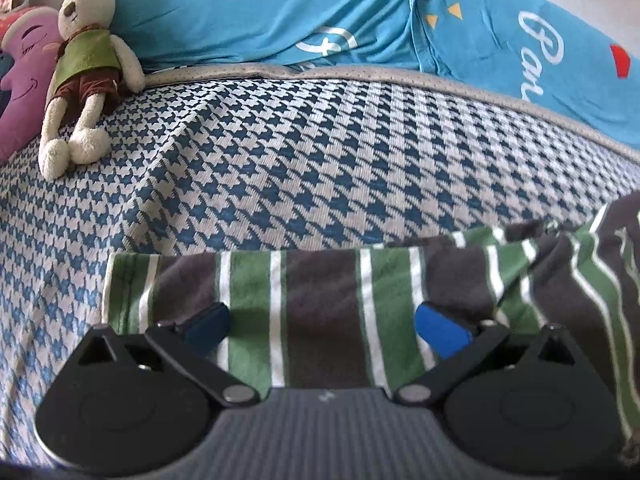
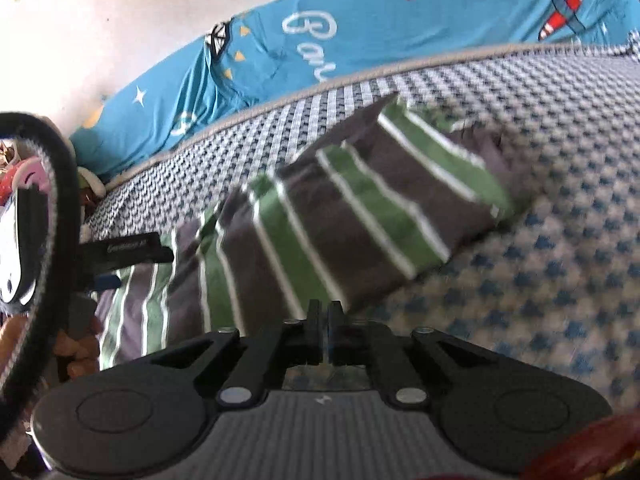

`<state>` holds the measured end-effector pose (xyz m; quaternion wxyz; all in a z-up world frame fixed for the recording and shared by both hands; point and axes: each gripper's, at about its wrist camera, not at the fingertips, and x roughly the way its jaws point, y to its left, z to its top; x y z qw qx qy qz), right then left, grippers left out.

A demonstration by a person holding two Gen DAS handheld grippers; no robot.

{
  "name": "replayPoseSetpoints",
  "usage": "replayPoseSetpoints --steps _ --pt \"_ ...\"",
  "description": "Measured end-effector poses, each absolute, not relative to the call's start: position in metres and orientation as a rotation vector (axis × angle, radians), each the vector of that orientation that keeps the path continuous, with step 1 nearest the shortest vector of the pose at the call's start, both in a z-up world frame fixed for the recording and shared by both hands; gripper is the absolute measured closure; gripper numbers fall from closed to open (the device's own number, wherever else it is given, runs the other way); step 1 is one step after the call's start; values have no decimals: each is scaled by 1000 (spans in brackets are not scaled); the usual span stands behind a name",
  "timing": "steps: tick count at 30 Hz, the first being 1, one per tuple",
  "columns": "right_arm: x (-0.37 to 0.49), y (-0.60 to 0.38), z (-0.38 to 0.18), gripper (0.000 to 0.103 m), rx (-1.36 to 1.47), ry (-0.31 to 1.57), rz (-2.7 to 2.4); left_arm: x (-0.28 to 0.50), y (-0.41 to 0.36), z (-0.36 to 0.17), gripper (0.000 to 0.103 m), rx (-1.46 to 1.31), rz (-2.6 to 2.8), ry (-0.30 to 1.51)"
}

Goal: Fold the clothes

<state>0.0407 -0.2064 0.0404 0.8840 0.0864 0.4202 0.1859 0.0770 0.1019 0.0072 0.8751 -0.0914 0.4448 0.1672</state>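
A garment (image 1: 320, 320) with green, grey and white stripes lies on the houndstooth bed cover (image 1: 280, 168). In the left wrist view my left gripper (image 1: 324, 326) hovers over its near-left part, open, blue pads (image 1: 440, 330) spread wide with striped cloth below them. In the right wrist view the garment (image 2: 340, 216) stretches away in a folded band, blurred. My right gripper (image 2: 325, 312) is shut, its fingertips meeting at the garment's near edge and seeming to pinch it. The left gripper (image 2: 120, 256) shows at the left of that view, over the garment's other end.
A plush rabbit (image 1: 86, 80) and a purple face cushion (image 1: 24, 80) lie at the bed's far left. A bright blue printed quilt (image 1: 280, 12) runs along the far edge against a pale wall (image 2: 100, 20). A hand (image 2: 76, 352) holds the left gripper.
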Motion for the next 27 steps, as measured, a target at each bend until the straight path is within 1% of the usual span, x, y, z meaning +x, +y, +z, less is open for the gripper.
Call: replayPoseSetpoints --steps 5,9,19,27 --pt "65 -208 56 96 127 825 421 78 97 13 0 -261 293 903" --pt "85 -203 59 93 88 801 457 80 83 16 0 -246 233 885" --pt "114 -186 49 92 71 809 513 92 67 8 0 -223 198 876" --pt "123 -158 36 91 17 843 544 107 59 -3 0 -145 187 863"
